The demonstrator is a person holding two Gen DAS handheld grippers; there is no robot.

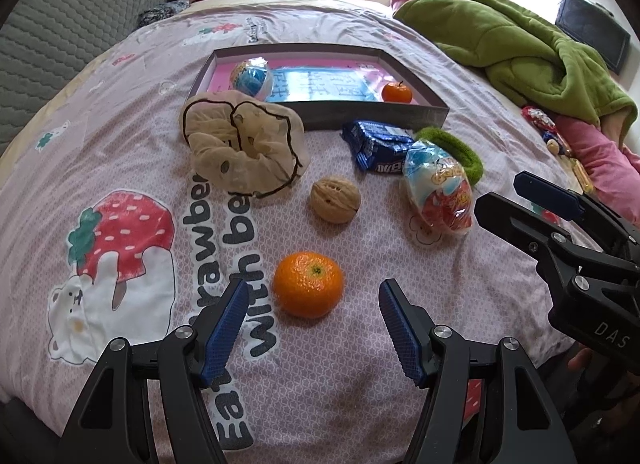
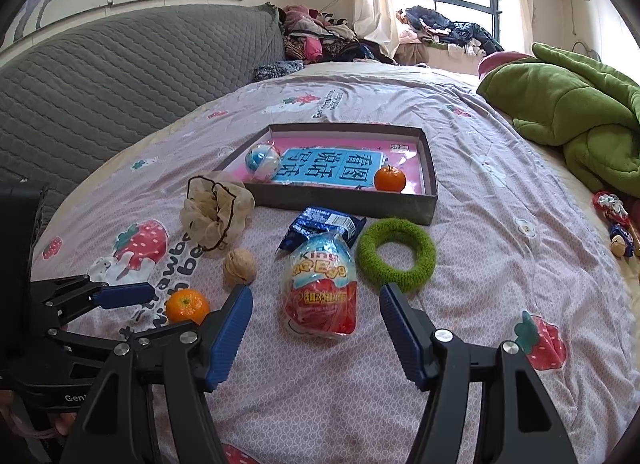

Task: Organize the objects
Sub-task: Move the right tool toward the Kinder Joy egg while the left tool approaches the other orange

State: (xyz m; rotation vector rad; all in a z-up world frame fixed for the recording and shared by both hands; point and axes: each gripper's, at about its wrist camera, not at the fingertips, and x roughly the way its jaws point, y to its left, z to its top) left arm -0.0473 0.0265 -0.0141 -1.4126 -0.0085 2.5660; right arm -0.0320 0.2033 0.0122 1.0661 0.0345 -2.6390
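Tangerine (image 1: 308,284) on the bedspread (image 1: 120,104), between the wide-open, empty left gripper (image 1: 310,328) fingers, untouched | wrapped chocolate egg (image 2: 322,288) ahead of the wide-open, empty right gripper (image 2: 316,338) | box (image 2: 430,172) holds a second tangerine (image 2: 389,179) and a ball (image 2: 262,162)

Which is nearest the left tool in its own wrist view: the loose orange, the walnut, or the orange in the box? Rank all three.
From the left tool, open over the bedspread:
1. Loose orange, just ahead between the fingers.
2. Walnut, farther up the bed, slightly right.
3. Orange in the box, at the box's right end.
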